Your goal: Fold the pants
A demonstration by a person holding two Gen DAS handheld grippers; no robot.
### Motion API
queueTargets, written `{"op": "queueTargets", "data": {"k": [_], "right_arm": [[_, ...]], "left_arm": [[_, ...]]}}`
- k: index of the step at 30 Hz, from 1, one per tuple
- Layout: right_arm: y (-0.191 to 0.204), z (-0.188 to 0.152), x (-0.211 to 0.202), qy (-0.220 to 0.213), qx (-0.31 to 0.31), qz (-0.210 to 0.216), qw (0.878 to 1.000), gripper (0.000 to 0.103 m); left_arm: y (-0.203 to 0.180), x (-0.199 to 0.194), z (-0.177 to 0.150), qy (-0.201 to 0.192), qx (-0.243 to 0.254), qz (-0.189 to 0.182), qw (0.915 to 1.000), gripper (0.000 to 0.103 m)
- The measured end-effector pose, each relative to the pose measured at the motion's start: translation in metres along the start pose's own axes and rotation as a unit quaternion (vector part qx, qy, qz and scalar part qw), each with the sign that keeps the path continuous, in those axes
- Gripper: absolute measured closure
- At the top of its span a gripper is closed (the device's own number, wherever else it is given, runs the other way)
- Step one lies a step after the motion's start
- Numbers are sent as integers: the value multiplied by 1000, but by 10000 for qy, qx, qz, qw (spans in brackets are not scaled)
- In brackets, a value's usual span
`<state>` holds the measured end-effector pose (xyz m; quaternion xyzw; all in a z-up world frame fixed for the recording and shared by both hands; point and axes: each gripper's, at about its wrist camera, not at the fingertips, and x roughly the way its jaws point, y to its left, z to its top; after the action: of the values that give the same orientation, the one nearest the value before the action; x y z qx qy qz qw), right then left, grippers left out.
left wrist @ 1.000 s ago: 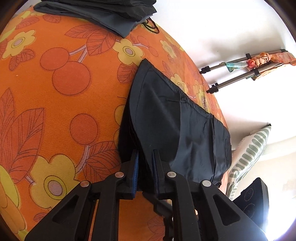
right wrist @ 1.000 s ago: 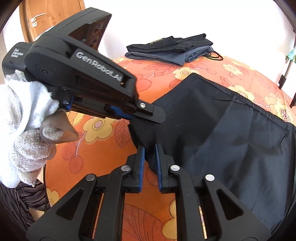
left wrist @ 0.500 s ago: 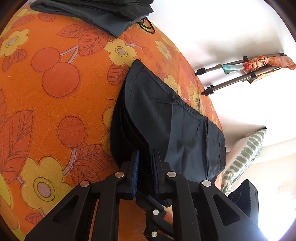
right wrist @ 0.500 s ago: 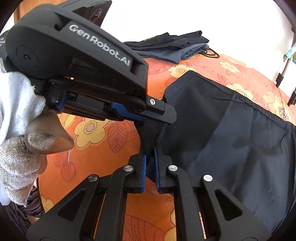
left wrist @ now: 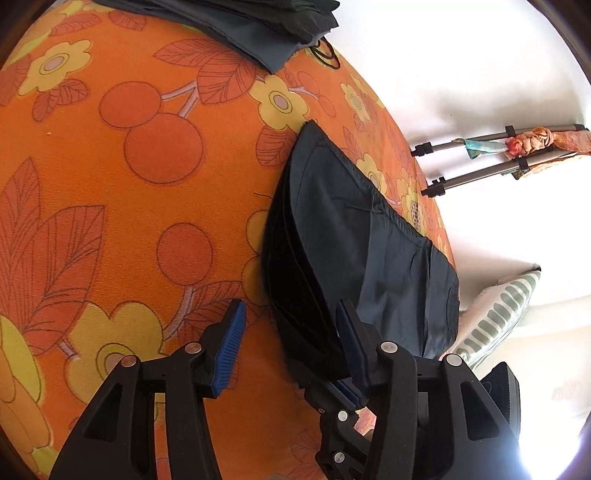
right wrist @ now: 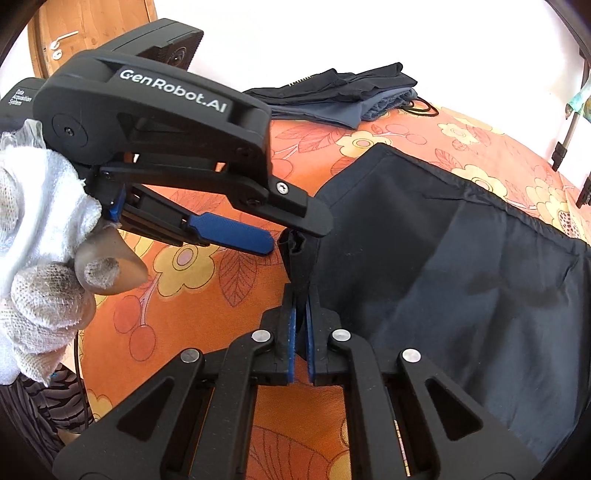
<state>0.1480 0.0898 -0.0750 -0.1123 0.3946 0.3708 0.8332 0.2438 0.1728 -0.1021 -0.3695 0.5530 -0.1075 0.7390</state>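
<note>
The dark navy pants [left wrist: 362,254] lie folded on the orange flowered cloth; they also show in the right wrist view [right wrist: 443,266]. My left gripper [left wrist: 291,325] is open, its blue pads apart on either side of the pants' near corner; in the right wrist view it [right wrist: 291,230] hovers just over that corner. My right gripper [right wrist: 300,306] is shut on the corner of the pants and holds the bunched edge up a little.
A pile of folded dark clothes [right wrist: 343,96] lies at the far end of the cloth [left wrist: 110,192]. A drying rack [left wrist: 495,155] and a striped pillow [left wrist: 491,321] stand beyond the right edge. A wooden door [right wrist: 74,33] is at the back left.
My left gripper was shut on the pants' corner and has opened, letting go. My right gripper has kept its hold on the corner.
</note>
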Motion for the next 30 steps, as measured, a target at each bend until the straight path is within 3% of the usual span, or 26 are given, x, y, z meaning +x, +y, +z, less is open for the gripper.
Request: {"op": "queueTargets", "data": {"k": [9,11,12,16,19,20,22,27,30], "right_arm": [[-7,-9,-12,35,42,291,9996,99],[-10,-11,-16,22,72,372,9993,99],[-10,-13,-21,34,78,400,9992,98],[-25,-17,-49,55,134,551,9984,82],[-49,-14,-74,-119,450,456,9979,56],[-59,-11,-80,-180,599,406,9972,49],[-80,1,-86,-240,928,383,9947,47],[-107,53,-60,296,1258,354,9910,47],[-108,86,-33,636,1307,639,9873,47]], "left_arm": [[-11,9,-1,-90,147,-103,9998,57],[-12,12,-1,-109,232,11,9997,78],[-13,13,-2,-131,280,63,9995,80],[-19,8,-7,-284,544,143,9980,89],[-25,3,-12,-400,762,182,9961,89],[-28,3,-14,-439,838,178,9954,90],[-40,4,-20,-485,1093,233,9926,90],[-58,14,-28,-423,1374,171,9895,90],[-64,17,-30,-439,1516,235,9872,90]]}}
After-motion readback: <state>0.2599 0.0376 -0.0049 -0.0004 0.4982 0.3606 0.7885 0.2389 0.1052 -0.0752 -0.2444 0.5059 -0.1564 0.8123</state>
